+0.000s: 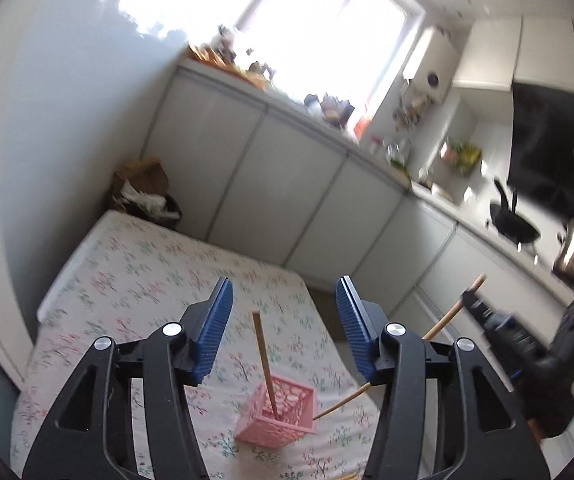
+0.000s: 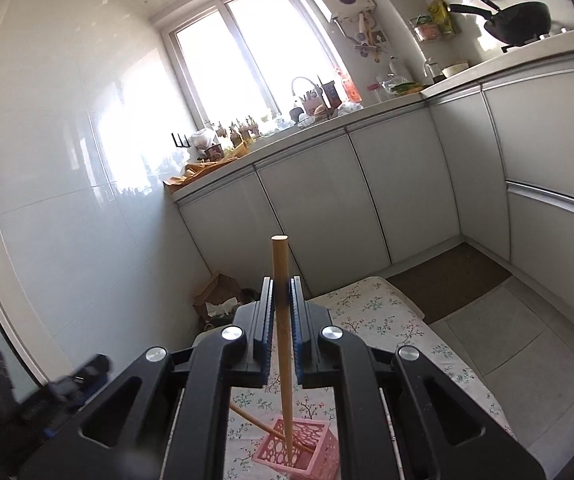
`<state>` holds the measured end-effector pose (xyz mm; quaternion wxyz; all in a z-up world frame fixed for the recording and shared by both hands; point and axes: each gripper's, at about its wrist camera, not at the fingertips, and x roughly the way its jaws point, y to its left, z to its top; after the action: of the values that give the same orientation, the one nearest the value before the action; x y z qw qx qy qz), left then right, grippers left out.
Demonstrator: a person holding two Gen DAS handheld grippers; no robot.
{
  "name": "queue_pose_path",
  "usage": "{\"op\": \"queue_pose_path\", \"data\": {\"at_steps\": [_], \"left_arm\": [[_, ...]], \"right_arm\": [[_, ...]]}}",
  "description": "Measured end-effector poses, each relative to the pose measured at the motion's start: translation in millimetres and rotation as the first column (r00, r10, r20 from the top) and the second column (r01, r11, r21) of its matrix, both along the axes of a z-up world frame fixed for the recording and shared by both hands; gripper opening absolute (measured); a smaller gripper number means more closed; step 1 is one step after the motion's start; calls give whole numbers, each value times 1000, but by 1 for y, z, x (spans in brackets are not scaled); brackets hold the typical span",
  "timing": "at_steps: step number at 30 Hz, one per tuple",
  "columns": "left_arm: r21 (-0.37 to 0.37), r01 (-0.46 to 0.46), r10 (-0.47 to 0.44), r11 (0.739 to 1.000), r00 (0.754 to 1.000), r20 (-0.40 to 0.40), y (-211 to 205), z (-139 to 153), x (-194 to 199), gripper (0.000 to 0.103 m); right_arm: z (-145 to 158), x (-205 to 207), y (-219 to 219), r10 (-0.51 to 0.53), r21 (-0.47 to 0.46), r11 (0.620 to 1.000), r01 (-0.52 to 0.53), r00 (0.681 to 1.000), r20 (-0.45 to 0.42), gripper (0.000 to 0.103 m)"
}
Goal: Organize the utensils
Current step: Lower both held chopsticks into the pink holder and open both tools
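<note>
I have the left gripper (image 1: 283, 320) with its blue pads standing apart and nothing between them; it hangs above the table (image 1: 135, 280), which carries a floral cloth; the pink basket (image 1: 277, 416) sits below it on the cloth, nearer the table's right edge than its left, as the left wrist view gives it; one wooden stick (image 1: 265, 364) stands nearly upright in the basket, its lower end inside and its top free in the air between the spread fingers but touching neither.

My right gripper (image 2: 281, 320) is clamped on a second stick (image 2: 281, 304); the pads press it from both sides, its rounded top rises above the fingertips and its lower end reaches down into the basket (image 2: 319, 446); in the right wrist view the first stick (image 2: 247, 416) leans across the basket's rim; in the left wrist view the right gripper (image 1: 473, 302) shows blurred at the right, gripping its stick (image 1: 443, 322) aslant toward the basket.
</note>
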<state>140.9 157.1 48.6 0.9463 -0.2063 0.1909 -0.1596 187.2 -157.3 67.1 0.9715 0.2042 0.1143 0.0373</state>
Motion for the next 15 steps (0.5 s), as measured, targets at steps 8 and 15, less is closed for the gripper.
{"op": "queue_pose_path", "data": {"at_steps": [8,15], "left_arm": [[-15,-15,15,1000,1000,2,13,3,-4,51],[-17,-29,29,999,999,-17,24,-2,-2,60]], "right_arm": [[-31,19,34,15,-99,995,-18,999,-32,10],[-53,19,47,0,-124,992,-14,994,-110,44]]}}
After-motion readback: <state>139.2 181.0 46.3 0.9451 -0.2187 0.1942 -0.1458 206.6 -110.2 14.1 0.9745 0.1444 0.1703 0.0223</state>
